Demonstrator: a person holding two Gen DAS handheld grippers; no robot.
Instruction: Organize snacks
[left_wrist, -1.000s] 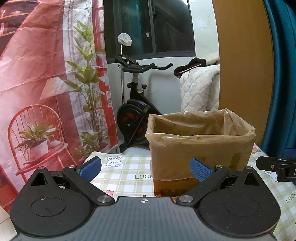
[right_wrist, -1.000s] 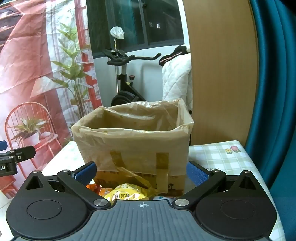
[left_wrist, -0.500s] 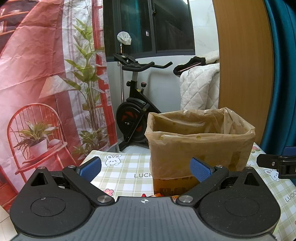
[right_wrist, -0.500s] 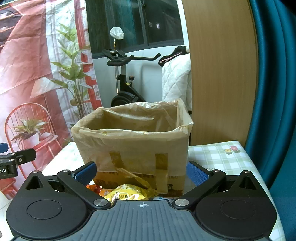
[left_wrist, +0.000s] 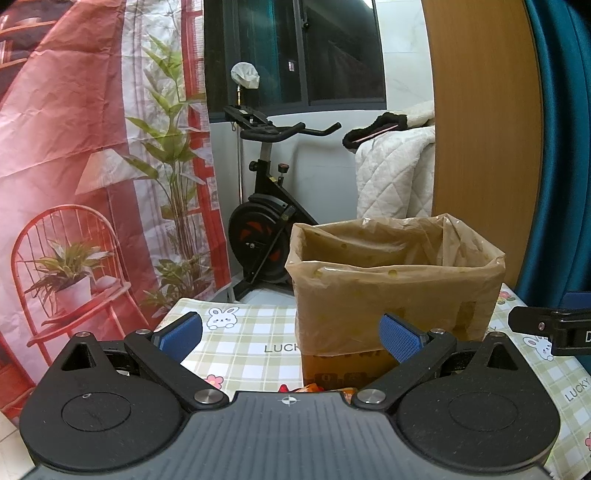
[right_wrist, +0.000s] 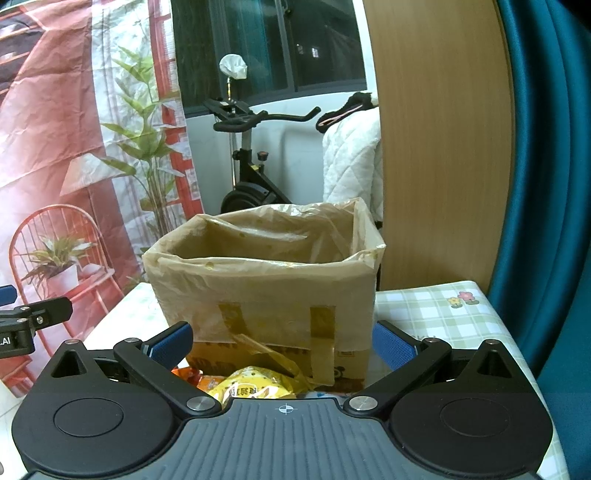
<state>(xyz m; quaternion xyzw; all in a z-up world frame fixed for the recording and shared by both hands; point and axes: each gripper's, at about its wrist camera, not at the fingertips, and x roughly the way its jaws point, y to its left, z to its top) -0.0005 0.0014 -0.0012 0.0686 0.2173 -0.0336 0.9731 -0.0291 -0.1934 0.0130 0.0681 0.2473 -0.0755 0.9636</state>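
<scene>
A cardboard box lined with a tan plastic bag (left_wrist: 391, 295) stands on the checked tablecloth; it also shows in the right wrist view (right_wrist: 269, 288). Its inside is hidden. Snack packets lie in front of it: a yellow packet (right_wrist: 255, 386) and an orange one (right_wrist: 188, 374) in the right wrist view, with only an orange-red edge (left_wrist: 310, 387) showing in the left wrist view. My left gripper (left_wrist: 291, 336) is open and empty, in front of the box. My right gripper (right_wrist: 282, 343) is open and empty, above the packets.
The table (left_wrist: 243, 343) has a green checked cloth with rabbit prints. An exercise bike (left_wrist: 266, 206) stands behind it, with a printed red curtain (left_wrist: 74, 147) to the left, a wooden panel (left_wrist: 480, 129) and a teal curtain (right_wrist: 546, 184) to the right.
Both grippers have risen slightly, so the box sits a little lower in both views. Both stay open and empty.
</scene>
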